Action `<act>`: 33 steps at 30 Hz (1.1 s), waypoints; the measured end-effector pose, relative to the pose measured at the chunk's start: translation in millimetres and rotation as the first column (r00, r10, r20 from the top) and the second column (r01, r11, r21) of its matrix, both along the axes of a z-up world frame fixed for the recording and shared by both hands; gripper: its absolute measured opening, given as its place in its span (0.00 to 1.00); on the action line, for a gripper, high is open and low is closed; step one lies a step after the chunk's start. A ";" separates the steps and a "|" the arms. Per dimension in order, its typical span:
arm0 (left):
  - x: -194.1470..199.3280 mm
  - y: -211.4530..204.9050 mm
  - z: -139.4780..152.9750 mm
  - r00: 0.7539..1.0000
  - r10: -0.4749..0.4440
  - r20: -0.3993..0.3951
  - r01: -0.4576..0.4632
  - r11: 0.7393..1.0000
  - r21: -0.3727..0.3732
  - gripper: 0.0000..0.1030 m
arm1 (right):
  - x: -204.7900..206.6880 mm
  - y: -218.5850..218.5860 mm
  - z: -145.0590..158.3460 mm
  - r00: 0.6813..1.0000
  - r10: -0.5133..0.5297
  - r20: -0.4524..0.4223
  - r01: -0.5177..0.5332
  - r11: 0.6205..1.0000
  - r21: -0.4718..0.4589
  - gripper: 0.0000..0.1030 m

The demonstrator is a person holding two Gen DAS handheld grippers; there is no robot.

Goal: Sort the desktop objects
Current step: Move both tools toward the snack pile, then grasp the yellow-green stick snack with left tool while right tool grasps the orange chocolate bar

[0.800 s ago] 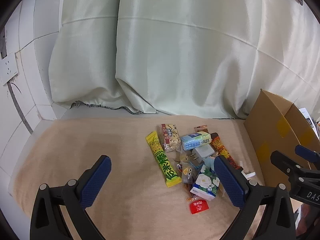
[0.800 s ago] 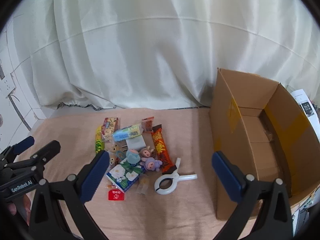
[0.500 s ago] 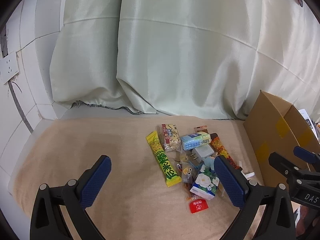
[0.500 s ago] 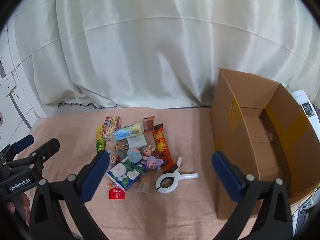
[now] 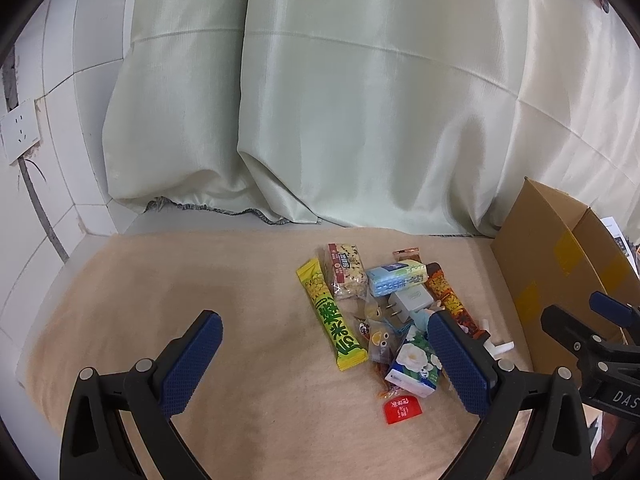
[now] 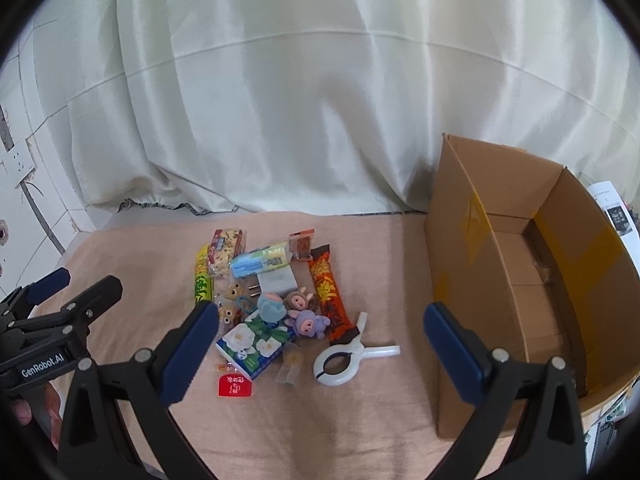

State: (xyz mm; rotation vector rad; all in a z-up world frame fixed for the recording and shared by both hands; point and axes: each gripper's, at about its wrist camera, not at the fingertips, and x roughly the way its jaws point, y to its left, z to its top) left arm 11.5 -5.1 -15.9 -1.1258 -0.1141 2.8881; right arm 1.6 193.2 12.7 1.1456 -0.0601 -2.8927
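- Nothing has shifted in the last moment, so sorting has not begun.
- Left gripper (image 5: 326, 354) and right gripper (image 6: 320, 350) hover, jaws wide apart, empty.
- The pile, with a white clamp (image 6: 348, 360) and tissue pack (image 6: 256, 344), lies left of the open cardboard box (image 6: 472, 280).

The cloth (image 6: 360, 420) on the table is plain peach; the curtain (image 6: 320, 100) pale, glossy green-white; the box (image 6: 500, 280) brown card with yellow tape patches; one long wrapper (image 5: 332, 316) yellow with green lettering, another (image 6: 330, 300) orange and brown; the clip (image 6: 344, 360) white; the tissue pack (image 6: 252, 344) blue with what look like white flowers; the gripper pads (image 6: 188, 352) dark blue, dimpled.
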 end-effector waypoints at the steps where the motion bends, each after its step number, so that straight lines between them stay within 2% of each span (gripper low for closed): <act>1: -0.7 -0.3 -1.3 1.000 0.001 0.003 -0.001 1.000 0.000 1.00 | -0.4 0.2 -0.7 1.000 0.004 0.002 -0.004 1.000 -0.006 1.00; 14: -23.2 0.7 -26.9 0.999 0.004 0.047 -0.004 1.000 -0.004 1.00 | -25.7 1.5 -21.3 0.999 0.021 0.025 -0.020 1.000 -0.007 0.99; 19: -40.9 1.1 -47.7 0.997 0.002 0.080 -0.001 1.000 -0.003 1.00 | -45.1 3.5 -38.5 0.998 0.034 0.062 -0.033 0.999 -0.015 0.91; 21: -49.2 1.1 -57.6 0.995 0.001 0.097 -0.001 1.000 0.001 1.00 | -55.0 3.5 -47.9 0.996 0.042 0.084 -0.041 0.999 -0.013 0.85; 24: -62.6 0.6 -72.6 0.992 -0.002 0.127 0.000 1.000 0.010 0.92 | -68.7 2.7 -63.1 0.992 0.049 0.115 -0.048 0.999 -0.019 0.74; 27: -76.2 -0.2 -87.5 0.987 -0.001 0.161 -0.002 1.000 0.018 0.87 | -83.4 2.1 -77.5 0.988 0.051 0.147 -0.049 0.999 -0.018 0.72; 33: -103.6 0.3 -112.1 0.977 -0.005 0.215 0.001 1.000 0.019 0.85 | -112.6 2.0 -104.6 0.978 0.045 0.206 -0.042 0.999 -0.017 0.71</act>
